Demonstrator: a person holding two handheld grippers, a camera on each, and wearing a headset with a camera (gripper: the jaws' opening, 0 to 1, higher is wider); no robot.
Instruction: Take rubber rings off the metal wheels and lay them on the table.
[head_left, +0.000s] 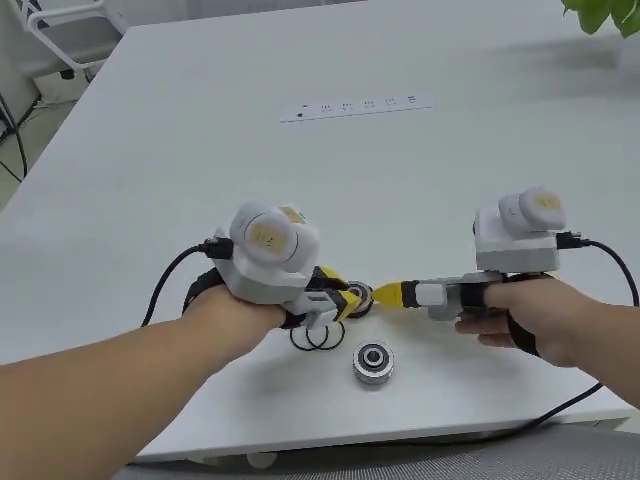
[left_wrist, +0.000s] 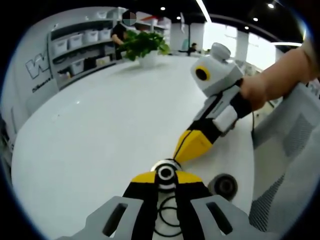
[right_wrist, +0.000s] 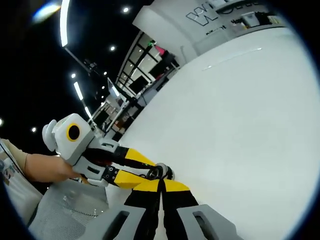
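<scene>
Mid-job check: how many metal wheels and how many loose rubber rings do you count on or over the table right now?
Metal wheels: 2 (held wheel, table wheel)
Loose rubber rings: 2
Total: 4

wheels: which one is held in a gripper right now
The wheel clamped in the left gripper's jaws, with the right gripper's tips at it. The other wheel lies free on the table, nearer the person.

Left tongs (head_left: 352, 298) and right tongs (head_left: 381, 293): white bodies, yellow-and-black jaws, black cables (head_left: 165, 285), black hand straps (head_left: 522, 332).
</scene>
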